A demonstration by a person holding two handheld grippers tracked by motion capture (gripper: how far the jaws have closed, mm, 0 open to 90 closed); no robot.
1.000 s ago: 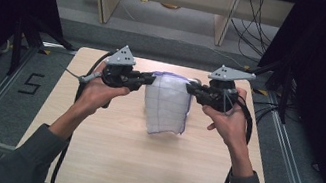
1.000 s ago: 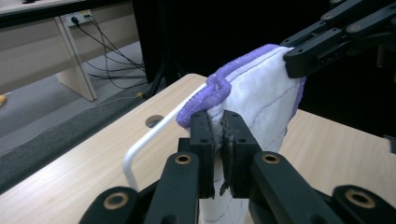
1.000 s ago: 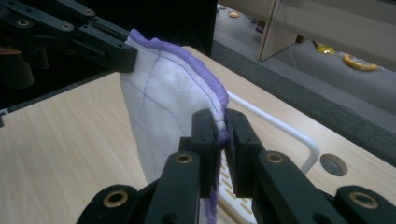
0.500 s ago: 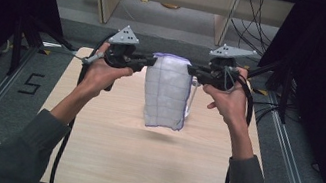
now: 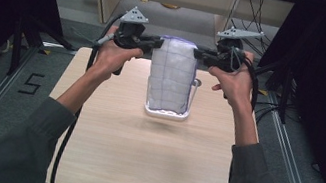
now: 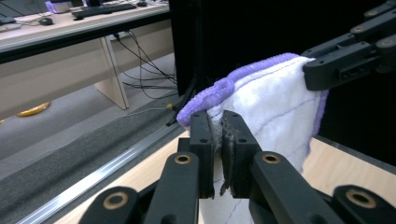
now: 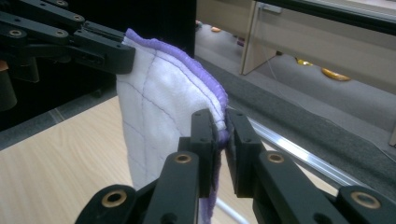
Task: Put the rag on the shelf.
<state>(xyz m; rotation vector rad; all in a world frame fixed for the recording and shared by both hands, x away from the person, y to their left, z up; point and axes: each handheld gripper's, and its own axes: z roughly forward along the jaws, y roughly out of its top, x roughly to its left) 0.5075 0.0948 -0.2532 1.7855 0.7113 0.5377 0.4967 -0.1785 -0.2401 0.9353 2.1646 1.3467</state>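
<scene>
While I am holding the white quilted cloth (image 5: 171, 75) up off the counter (image 5: 140, 153), I am gripping it at both top corners: the left gripper (image 5: 158, 43) is pinching the corner at my left and the right gripper (image 5: 197, 53) is pinching the corner at my right. In the left gripper view, the left gripper (image 6: 218, 135) is showing its jaws narrowed onto the purple-bound edge of the cloth (image 6: 275, 107), with the fabric squeezed between them; in the right gripper view, the right gripper (image 7: 219, 135) is doing the same on its own corner of the cloth (image 7: 163, 102). The top edge is running level between the two sets of jaws, and the cloth's long axis is hanging straight down from that edge toward the counter. I am judging that the lower end is hanging just over a pale rack-like frame (image 5: 165, 113) standing on the counter, though I cannot tell whether it is touching. Both hands are sitting equally near, one at each corner, so neither is leading. Whatever comes next, I am reckoning it depends on keeping that top edge taut and level between the jaws. Counting up: one cloth, one frame, one counter, two grippers.
</scene>
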